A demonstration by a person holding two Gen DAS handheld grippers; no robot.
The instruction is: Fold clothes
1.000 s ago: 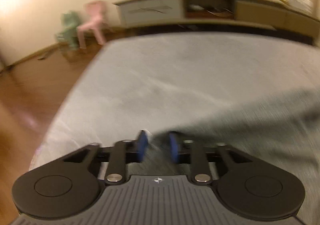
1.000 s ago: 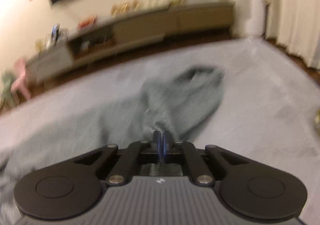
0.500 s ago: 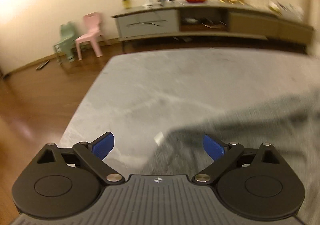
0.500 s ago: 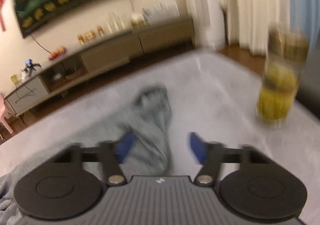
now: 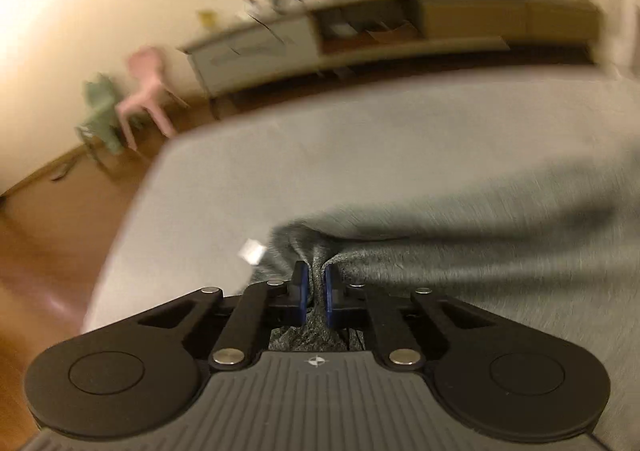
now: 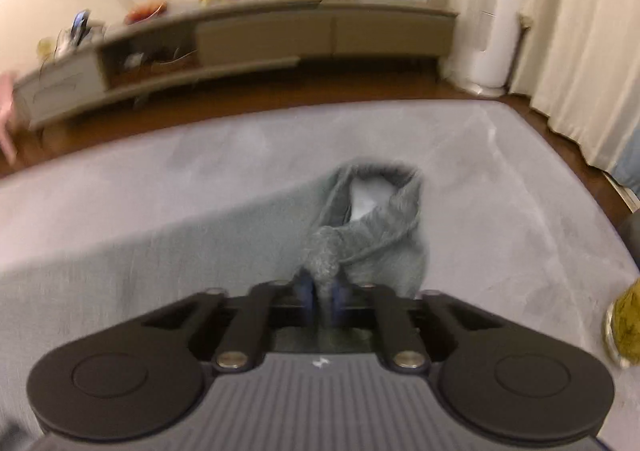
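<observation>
Left wrist view shows the left gripper (image 5: 312,283) pinched onto a bunched fold of the grey garment (image 5: 480,251), near the left edge of the grey rug (image 5: 360,155); a small white tag (image 5: 251,251) sticks out just left of the pads. Right wrist view shows the right gripper (image 6: 320,293) clamped on another bunch of the garment (image 6: 380,227), which spreads leftward across the rug, toward its right edge.
</observation>
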